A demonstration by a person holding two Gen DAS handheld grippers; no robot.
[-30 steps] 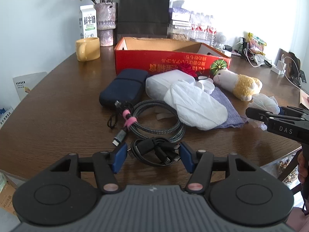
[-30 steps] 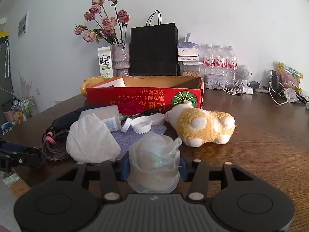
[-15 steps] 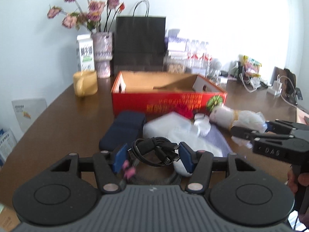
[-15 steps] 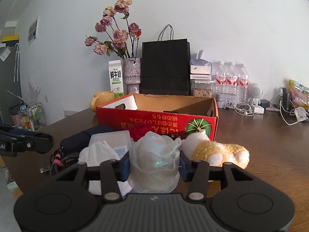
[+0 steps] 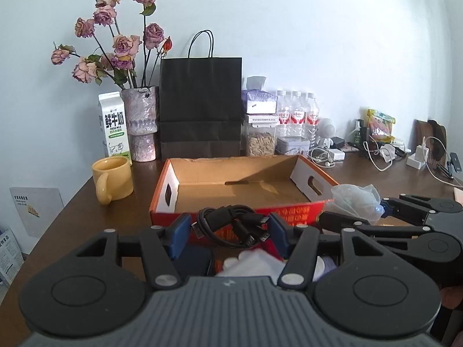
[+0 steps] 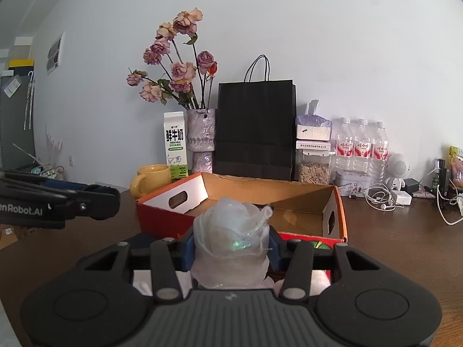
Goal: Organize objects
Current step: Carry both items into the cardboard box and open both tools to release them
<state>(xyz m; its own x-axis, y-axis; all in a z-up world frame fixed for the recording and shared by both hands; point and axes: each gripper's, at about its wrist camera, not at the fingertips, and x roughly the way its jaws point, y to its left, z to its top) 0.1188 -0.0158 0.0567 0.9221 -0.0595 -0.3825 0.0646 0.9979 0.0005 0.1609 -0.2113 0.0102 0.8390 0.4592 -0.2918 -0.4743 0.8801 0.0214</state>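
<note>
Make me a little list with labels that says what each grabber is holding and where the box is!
Left gripper: jaws shut on the black cable bundle
Right gripper: jaws shut on the crumpled plastic bag
Box: red cardboard box, open on top, nothing visible inside, just beyond both grippers
Behind the box: black paper bag, vase of dried roses, milk carton
Left of the box: yellow mug
Surface: brown table

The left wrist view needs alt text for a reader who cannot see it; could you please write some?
The left gripper holds a coiled black cable in front of an open red cardboard box on a brown table. The right gripper holds a clear plastic bag beside it.
</note>
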